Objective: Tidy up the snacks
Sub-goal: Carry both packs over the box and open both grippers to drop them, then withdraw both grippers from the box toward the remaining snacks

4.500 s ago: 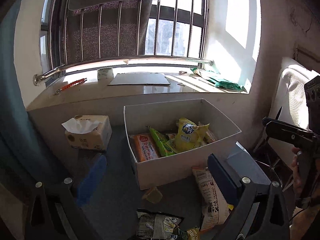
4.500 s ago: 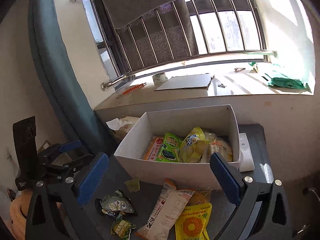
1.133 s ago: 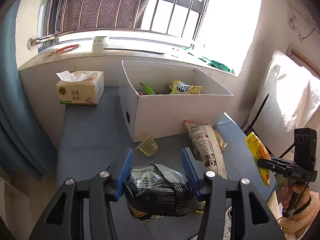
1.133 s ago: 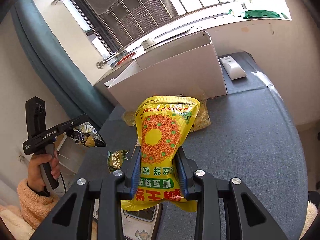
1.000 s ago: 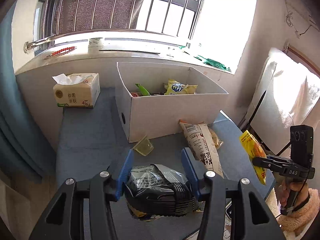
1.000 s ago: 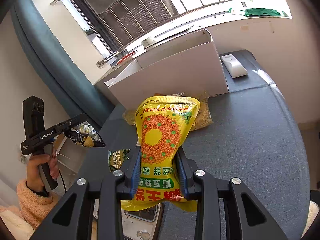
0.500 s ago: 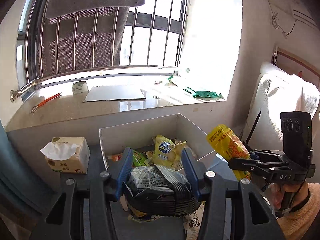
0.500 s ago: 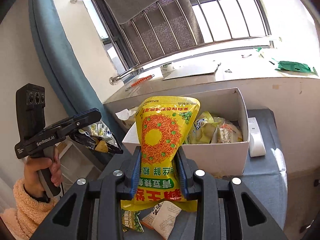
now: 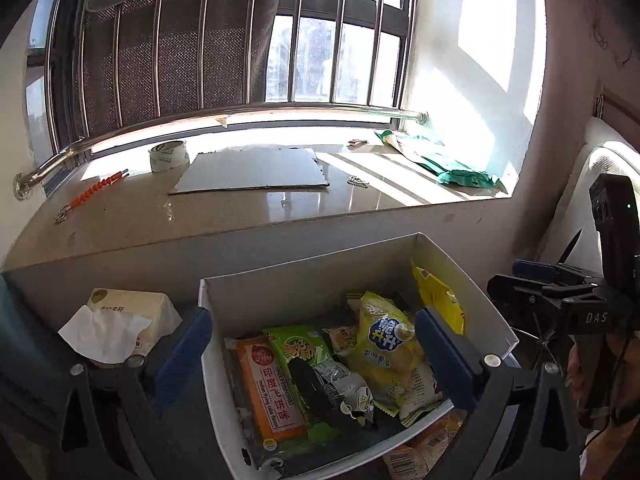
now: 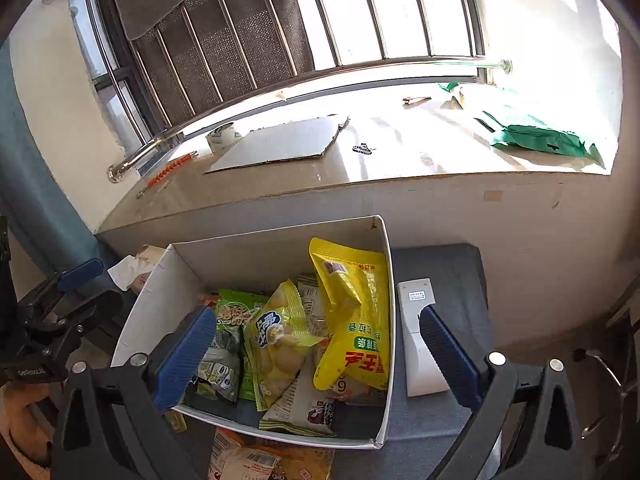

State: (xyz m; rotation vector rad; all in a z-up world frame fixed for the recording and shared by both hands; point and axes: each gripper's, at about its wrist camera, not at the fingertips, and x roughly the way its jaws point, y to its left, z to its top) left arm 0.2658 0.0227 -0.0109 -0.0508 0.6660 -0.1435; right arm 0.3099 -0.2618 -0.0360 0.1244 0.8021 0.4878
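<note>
Snacks fill the white box (image 10: 390, 280) on the grey tabletop (image 10: 452, 264) under the windowsill. Both grippers hang above it, jaws just sprung wide with nothing between them. Under the left gripper (image 9: 316, 348) the dark silver packet (image 9: 332, 388) lies on the orange pack (image 9: 268, 392) and green pack (image 9: 298, 346). Ahead of the right gripper (image 10: 316, 352) the yellow bag (image 10: 354, 312) leans against the box's right wall. One more snack bag (image 10: 256, 460) lies outside, touching the near wall. A tissue pack (image 9: 120, 320) sits left of the box.
</note>
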